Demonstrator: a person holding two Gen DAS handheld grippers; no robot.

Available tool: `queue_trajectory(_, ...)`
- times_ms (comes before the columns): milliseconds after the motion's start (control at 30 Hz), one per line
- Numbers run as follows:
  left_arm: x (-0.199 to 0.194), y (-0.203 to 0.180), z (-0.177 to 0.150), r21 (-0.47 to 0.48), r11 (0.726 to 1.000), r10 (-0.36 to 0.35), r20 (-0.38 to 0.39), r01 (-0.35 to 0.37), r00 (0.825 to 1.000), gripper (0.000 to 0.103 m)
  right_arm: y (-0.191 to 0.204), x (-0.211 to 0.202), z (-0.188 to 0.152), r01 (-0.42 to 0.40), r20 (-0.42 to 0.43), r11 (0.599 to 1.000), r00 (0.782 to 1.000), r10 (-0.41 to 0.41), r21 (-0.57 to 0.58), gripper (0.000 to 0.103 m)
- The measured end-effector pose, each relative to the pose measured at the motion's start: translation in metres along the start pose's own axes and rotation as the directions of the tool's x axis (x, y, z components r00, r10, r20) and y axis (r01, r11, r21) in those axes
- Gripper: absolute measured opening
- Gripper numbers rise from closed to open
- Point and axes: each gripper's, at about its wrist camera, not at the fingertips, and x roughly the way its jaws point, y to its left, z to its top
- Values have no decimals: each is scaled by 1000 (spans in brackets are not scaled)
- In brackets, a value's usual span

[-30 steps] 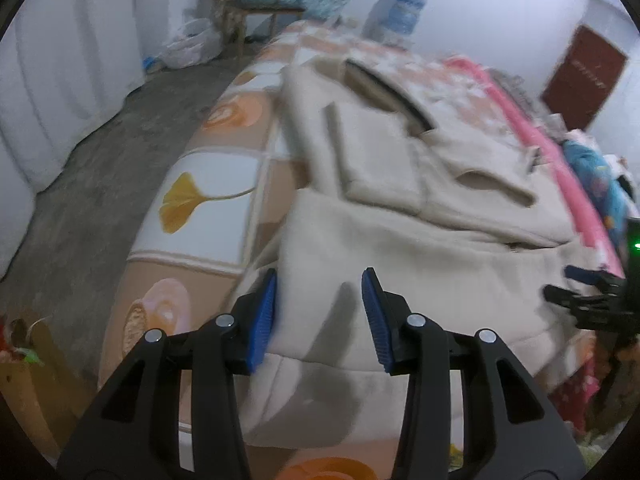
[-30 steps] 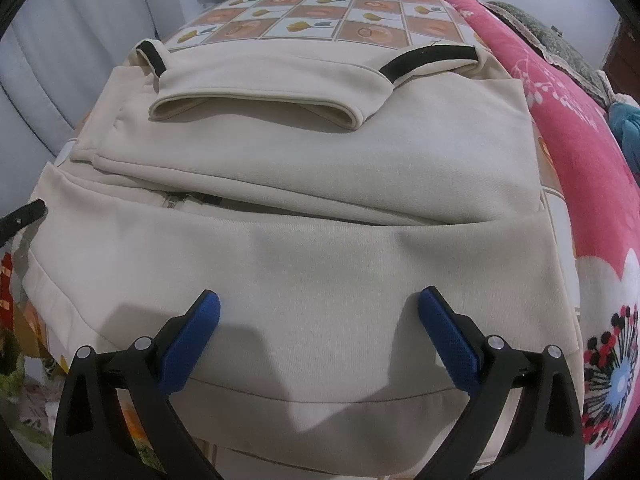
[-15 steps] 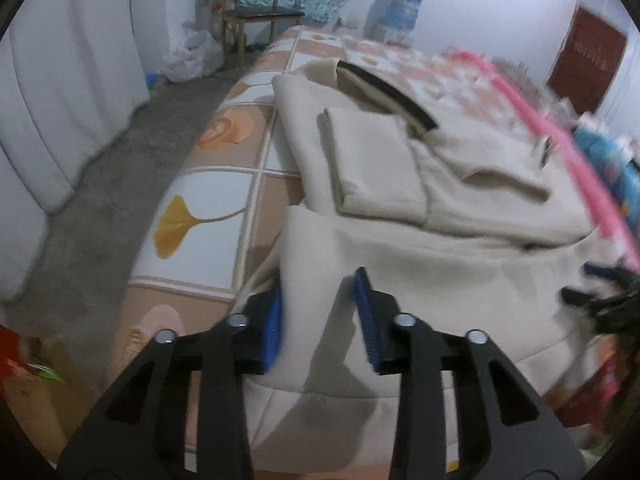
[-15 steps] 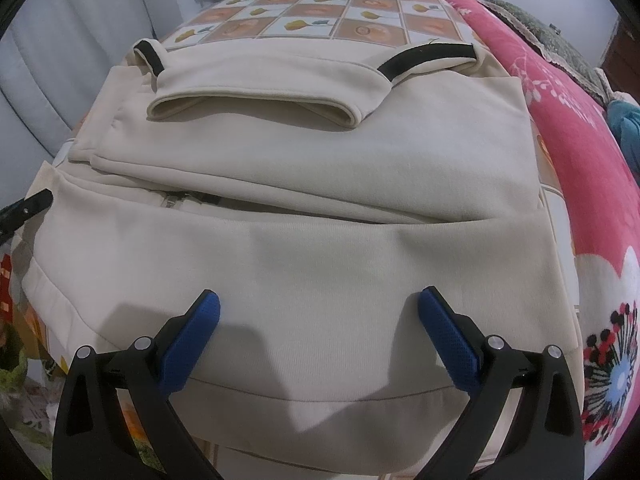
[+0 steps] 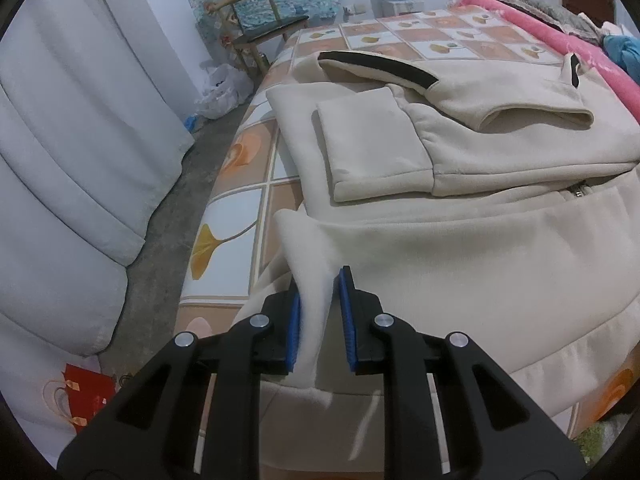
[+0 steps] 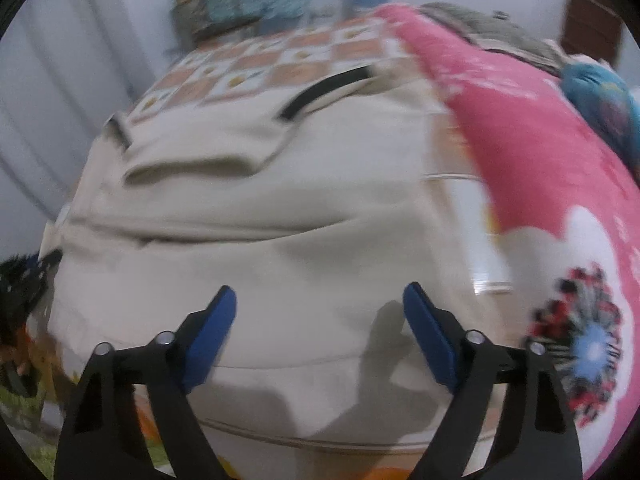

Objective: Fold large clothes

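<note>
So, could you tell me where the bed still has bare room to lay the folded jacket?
Bare checked sheet lies beyond the jacket's collar, up to the chair, and in a strip along its left edge. The right is crowded by the pink blanket.

The right wrist view is motion-blurred throughout, smearing the cream fleece jacket [image 6: 248,240] and the pink flowered blanket [image 6: 540,168]. At the bed's [image 5: 240,216] near-left corner, the black-fingered left gripper [image 5: 320,316] hides part of the jacket's hem.

Support: bed [image 5: 240,216], sheet of orange-and-white floral squares.
On it, centre frame: cream jacket [image 5: 460,248], partly folded.
On it, right edge: pink blanket [image 6: 532,152].
</note>
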Motion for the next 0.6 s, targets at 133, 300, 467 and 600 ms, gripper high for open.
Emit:
queue_trajectory(133,0,-2,1,-13,1000,2,-10,-2,1000,17,-32,-6,6,34,26,996,999,-36,83,69)
queue_trajectory(300,0,-4,2,-24,1000,2,-16,-2,1000,17,-41,9,19,55,23,994,998,-57,92,57)
queue_trajectory(467,1,-3,3,-35,999,-11,-22,10,1000,17,-50,27,26,30,-12,992,1000,-29,120,45)
queue_trajectory(600,3,0,4,-45,999,-18,-27,17,999,17,-47,22,21,44,-18,993,999,-42,106,42)
